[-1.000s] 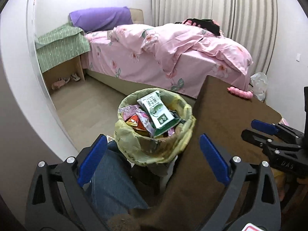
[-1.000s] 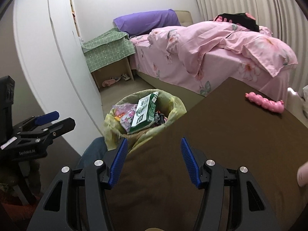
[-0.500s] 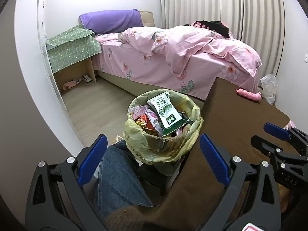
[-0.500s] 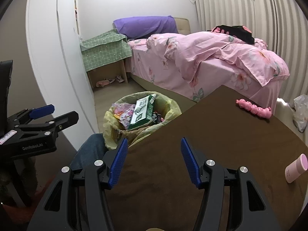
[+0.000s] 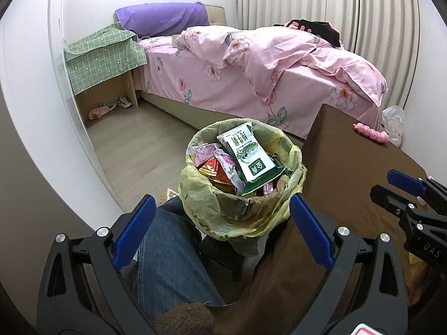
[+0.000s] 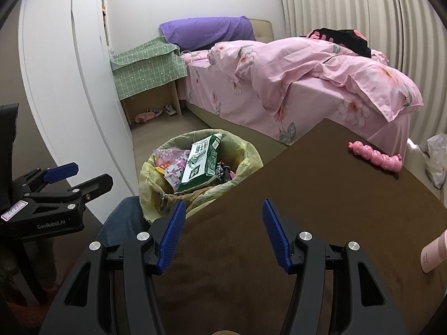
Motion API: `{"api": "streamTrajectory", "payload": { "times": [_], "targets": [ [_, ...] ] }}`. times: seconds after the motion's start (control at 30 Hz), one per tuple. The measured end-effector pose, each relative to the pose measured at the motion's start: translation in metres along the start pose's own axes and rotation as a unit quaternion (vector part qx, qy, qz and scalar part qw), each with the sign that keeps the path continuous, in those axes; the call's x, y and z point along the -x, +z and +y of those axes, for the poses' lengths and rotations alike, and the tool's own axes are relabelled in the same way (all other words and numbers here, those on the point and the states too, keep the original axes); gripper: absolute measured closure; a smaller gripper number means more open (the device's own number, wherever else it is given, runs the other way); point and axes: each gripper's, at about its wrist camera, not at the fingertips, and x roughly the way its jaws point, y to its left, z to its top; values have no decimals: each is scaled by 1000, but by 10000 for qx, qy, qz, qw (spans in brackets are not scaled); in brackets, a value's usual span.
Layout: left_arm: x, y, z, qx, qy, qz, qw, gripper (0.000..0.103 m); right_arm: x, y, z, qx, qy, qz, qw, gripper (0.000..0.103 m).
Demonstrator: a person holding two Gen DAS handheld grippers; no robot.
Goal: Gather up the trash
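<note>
Trash bin (image 5: 240, 209) sits centre frame in the left wrist view, centre-left in the right wrist view (image 6: 195, 173). Yellow bag liner (image 5: 201, 206) is folded over its rim. It's packed to the top with wrappers; a green-and-white carton (image 5: 247, 156) lies tilted on top of the pile. Bin stands on the floor, tight against the corner of the brown table (image 6: 321, 209).

Left gripper (image 5: 220, 231): jaws wide, nothing between the pads, framing the bin's near side from above. A denim-clad leg (image 5: 167, 265) shows under it, lower centre.

Right gripper (image 6: 223, 231): jaws moderately apart, empty, over the bare tabletop near its bin-side edge.

On the table: pink caterpillar-shaped toy (image 6: 375, 157) at the far edge, right of frame; pink bottle (image 6: 434, 254) at the right border.

Behind: bed with pink floral bedding (image 5: 265, 67), upper centre.
</note>
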Motion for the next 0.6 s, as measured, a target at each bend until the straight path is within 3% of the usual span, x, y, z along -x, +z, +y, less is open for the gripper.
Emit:
{"api": "streamTrajectory", "payload": {
  "times": [0.6],
  "targets": [
    [5,4,3,27,26,-195,9998,11,-7,4,6,55,-2,54,10000,49]
  ]
}}
